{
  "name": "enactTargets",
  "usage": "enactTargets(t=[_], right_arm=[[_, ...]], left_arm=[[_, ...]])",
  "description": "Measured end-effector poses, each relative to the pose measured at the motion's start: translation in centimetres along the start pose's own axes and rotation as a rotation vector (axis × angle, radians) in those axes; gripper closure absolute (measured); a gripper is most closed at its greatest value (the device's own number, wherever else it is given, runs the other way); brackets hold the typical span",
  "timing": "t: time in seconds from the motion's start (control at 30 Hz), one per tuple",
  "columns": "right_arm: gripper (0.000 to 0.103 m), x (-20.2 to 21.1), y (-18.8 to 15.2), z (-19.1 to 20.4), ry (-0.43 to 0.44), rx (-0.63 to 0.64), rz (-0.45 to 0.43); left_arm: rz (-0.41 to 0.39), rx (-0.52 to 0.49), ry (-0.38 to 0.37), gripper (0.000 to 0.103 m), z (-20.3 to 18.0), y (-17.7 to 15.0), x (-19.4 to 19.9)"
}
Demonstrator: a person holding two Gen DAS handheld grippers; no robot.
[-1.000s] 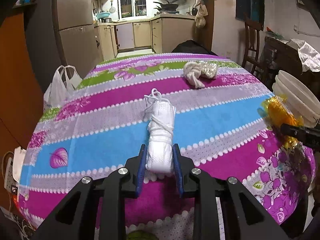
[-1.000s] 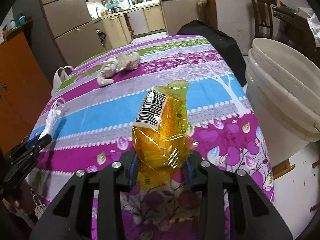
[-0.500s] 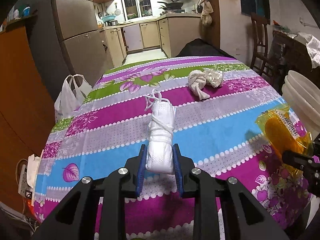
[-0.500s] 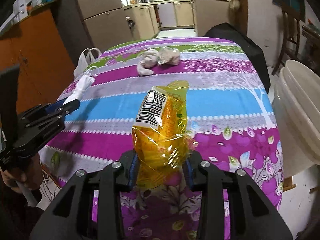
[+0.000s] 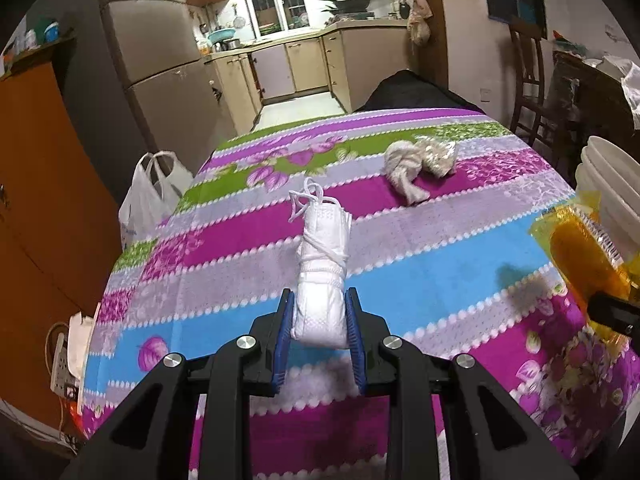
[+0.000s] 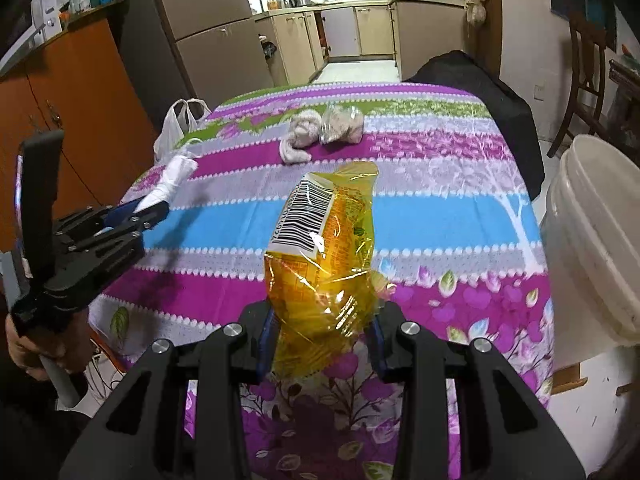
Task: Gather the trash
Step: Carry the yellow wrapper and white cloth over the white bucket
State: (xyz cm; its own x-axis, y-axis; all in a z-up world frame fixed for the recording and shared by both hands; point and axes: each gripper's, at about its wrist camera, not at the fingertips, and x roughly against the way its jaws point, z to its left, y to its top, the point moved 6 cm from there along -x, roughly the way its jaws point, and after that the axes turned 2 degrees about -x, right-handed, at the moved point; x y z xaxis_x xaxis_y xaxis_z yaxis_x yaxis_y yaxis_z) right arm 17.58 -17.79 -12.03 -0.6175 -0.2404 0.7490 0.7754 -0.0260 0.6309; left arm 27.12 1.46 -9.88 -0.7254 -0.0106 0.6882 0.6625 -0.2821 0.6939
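Left tool (image 5: 319, 322) is clamped on a rolled white mask (image 5: 322, 280), right tool (image 6: 322, 338) on a yellow wrapper (image 6: 326, 264) — both held above the tabletop (image 6: 440, 216). Judged light and soft; the wrapper looks slippery, so a grip low on its bulk suits. Farther off lie a knotted rag (image 5: 402, 166) and crumpled packet (image 5: 438, 156). The white bucket (image 6: 592, 232) stands beside the right edge — nothing blocks it.
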Motion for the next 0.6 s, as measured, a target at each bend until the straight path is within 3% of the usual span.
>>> enactTargets(t=[0.3, 0.6], right_arm=[[0.068, 4.3, 4.7, -4.3, -0.025, -0.021, -0.033], [0.068, 10.3, 7.3, -13.1, -0.161, -0.111, -0.074]], left_arm=[[-0.088, -0.109, -0.052, 0.076, -4.8, 6.2, 0.8], [-0.217, -0.231, -0.12, 0.076, -12.6, 12.8, 3.1]])
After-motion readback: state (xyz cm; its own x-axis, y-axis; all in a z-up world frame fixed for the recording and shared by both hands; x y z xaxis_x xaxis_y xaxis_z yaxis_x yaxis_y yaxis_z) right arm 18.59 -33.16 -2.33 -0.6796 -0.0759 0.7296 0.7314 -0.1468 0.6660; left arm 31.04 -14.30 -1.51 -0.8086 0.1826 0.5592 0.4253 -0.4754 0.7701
